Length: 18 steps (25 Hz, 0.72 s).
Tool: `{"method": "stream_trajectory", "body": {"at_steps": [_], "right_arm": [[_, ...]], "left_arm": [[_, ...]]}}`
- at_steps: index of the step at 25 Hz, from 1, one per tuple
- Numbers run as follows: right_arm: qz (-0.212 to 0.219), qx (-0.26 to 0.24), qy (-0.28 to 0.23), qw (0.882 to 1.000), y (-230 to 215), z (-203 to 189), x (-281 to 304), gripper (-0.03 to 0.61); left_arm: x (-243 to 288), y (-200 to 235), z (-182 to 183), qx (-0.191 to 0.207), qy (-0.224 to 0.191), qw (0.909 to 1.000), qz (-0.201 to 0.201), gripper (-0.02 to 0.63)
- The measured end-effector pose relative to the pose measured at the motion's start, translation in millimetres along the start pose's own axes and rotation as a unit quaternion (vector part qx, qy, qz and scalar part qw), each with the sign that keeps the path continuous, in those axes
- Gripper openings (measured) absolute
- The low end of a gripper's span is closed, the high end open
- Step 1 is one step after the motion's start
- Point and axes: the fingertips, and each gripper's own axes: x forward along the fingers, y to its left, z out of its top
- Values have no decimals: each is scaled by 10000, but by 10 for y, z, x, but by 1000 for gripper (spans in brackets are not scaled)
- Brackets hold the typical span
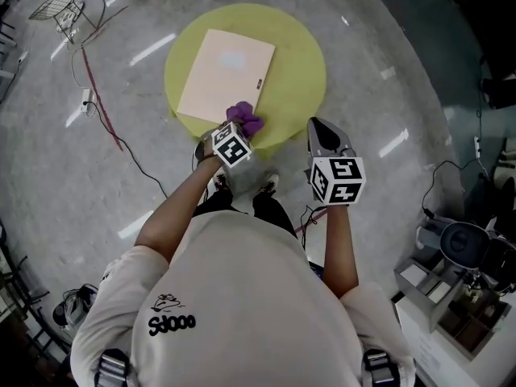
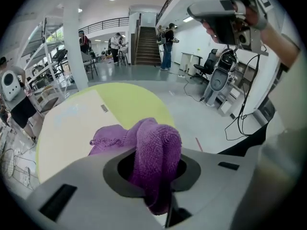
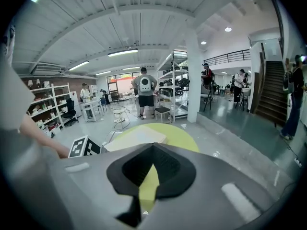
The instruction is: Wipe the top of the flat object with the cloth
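— Where do we have the cloth?

— Our left gripper (image 2: 153, 176) is pinching the purple cloth (image 2: 156, 143). A thick fold is bunched between its jaws, and the rest spills forward at the near corner of the cream flat board (image 1: 226, 72). The board lies on the round yellow bench (image 1: 302, 71).

— Is the cloth resting on the board?

— We think it overlaps that corner, but the head view is too small to be sure.

— And our other side?

— Our right gripper (image 3: 152, 147) is held off the bench's near rim, beside the left one. Its jaws are pressed together with nothing between them.
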Motion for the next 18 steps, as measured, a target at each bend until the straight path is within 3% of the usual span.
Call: {"method": "stream_trajectory", "body": {"at_steps": [8, 18], "right_arm": [[-192, -128, -274, 9994, -347, 222, -198, 9], [-48, -604, -849, 9945, -370, 921, 10, 9]], "left_arm": [[-234, 189, 713, 261, -862, 9945, 527, 66], [-1386, 1008, 1530, 174, -2242, 9632, 1472, 66]]}}
